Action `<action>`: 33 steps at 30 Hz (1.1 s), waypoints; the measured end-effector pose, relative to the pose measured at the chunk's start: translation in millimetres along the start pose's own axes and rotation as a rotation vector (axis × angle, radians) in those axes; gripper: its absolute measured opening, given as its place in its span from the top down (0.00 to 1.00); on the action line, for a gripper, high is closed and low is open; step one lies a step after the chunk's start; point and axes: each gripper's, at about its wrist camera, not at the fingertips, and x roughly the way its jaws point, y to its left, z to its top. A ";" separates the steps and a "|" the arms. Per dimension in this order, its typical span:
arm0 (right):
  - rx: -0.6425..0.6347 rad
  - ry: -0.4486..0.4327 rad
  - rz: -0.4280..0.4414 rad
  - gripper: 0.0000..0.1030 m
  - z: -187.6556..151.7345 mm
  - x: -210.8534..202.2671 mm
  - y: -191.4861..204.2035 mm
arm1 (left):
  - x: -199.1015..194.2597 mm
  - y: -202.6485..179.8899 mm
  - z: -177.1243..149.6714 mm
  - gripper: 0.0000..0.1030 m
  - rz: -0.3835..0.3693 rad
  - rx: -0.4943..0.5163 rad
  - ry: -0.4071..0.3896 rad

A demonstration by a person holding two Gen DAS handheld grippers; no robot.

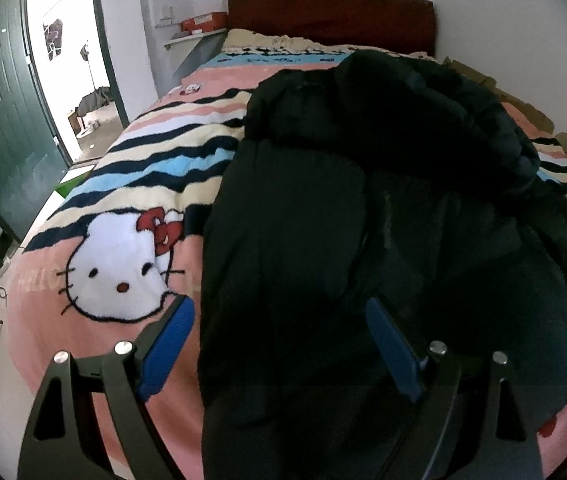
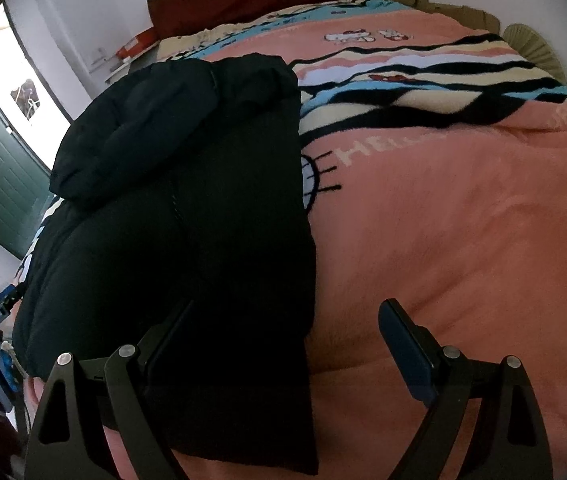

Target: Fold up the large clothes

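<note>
- Left wrist view: left gripper [image 1: 279,320], jaws spread wide and holding nothing, hovers over the near hem of a black padded jacket [image 1: 363,220] lying on a pink cartoon-cat blanket [image 1: 95,240].
- Right wrist view: right gripper [image 2: 287,320], jaws wide and empty, straddles the jacket's [image 2: 187,208] right edge on the blanket [image 2: 463,240].

Bedroom, white walls, daylight through an open doorway

A dark red headboard [image 1: 331,12] backs the bed, spread with a pink striped cat-print blanket [image 1: 123,184]. Left of the headboard: a shelf [image 1: 193,38], then a green door [image 1: 3,120].

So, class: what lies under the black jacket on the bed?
Under the black jacket lies the pink cartoon-cat blanket; a cat face's whiskers peek out, the rest is covered.
</note>
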 end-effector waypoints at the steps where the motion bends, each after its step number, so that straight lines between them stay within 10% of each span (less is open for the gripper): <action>1: 0.003 0.004 0.004 0.13 -0.3 1.6 -0.7 | 1.4 -0.2 -0.5 0.15 0.000 -0.001 0.004; 14: -0.012 0.063 0.083 0.12 -2.4 20.4 6.1 | 18.2 7.0 -9.8 0.15 -0.047 -0.060 0.055; 33: -0.087 0.193 0.242 0.12 4.7 28.2 13.7 | 31.6 53.9 -28.3 0.15 -0.329 -0.262 0.204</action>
